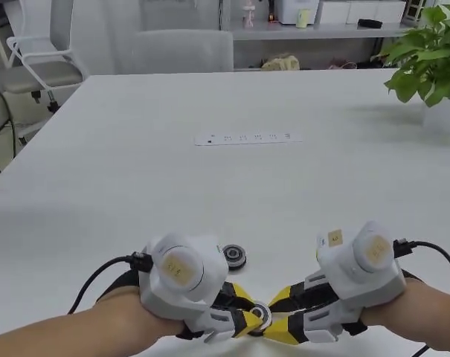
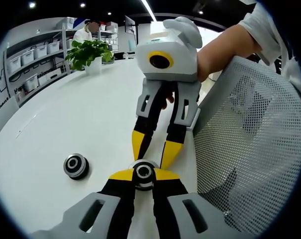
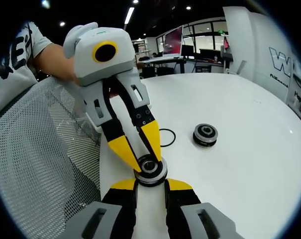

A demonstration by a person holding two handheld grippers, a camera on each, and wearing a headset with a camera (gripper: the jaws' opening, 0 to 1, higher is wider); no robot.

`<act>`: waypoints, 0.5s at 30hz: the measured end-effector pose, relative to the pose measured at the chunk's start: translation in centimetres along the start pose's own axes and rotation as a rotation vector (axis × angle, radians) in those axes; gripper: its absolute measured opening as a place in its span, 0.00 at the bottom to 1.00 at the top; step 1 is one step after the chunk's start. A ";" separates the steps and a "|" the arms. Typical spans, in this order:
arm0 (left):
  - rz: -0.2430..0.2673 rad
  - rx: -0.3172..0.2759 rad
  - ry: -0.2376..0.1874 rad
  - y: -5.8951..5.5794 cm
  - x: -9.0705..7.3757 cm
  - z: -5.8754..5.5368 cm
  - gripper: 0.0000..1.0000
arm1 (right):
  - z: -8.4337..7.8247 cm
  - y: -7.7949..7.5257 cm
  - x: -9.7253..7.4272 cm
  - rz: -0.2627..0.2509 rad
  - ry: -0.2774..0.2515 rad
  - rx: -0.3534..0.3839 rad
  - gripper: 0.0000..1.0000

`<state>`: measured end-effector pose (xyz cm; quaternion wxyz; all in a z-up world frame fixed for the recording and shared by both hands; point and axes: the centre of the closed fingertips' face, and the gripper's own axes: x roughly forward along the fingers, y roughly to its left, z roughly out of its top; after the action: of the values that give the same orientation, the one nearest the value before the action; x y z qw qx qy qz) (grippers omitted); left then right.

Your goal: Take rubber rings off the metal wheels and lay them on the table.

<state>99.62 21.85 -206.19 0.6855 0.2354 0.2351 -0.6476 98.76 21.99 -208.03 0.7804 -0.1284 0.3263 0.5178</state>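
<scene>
A small metal wheel (image 1: 260, 315) (image 2: 143, 172) (image 3: 150, 172) with a dark rubber rim hangs just above the white table's near edge, where both grippers meet tip to tip. My left gripper (image 1: 252, 317) (image 2: 144, 178) is shut on it from one side. From the opposite side my right gripper (image 1: 270, 322) (image 3: 151, 186) has its yellow tips pressed against the same wheel. A second wheel (image 1: 234, 256) (image 2: 75, 166) (image 3: 205, 135) stands on the table a little farther out. Near it a loose black rubber ring (image 3: 166, 137) lies flat.
A white power strip (image 1: 247, 138) lies mid-table. A potted plant (image 1: 429, 56) stands at the far right corner. A white chair (image 1: 181, 50) is at the far edge. A grey mesh chair back (image 2: 250, 139) is close behind the grippers.
</scene>
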 end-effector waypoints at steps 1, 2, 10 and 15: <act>0.001 -0.001 -0.001 0.0 0.0 0.0 0.07 | 0.0 0.0 0.0 0.001 -0.002 0.007 0.19; 0.001 -0.002 -0.001 0.0 0.0 0.0 0.07 | 0.0 0.0 0.0 0.001 -0.004 0.013 0.18; 0.002 -0.012 -0.006 0.0 0.0 0.0 0.07 | 0.0 0.0 0.0 0.001 -0.007 0.024 0.18; 0.001 -0.016 -0.007 0.0 0.0 0.0 0.07 | -0.1 0.0 -0.1 0.003 -0.006 0.024 0.18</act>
<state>99.62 21.81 -206.21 0.6884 0.2276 0.2379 -0.6462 98.69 21.93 -208.04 0.7820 -0.1170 0.3302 0.5155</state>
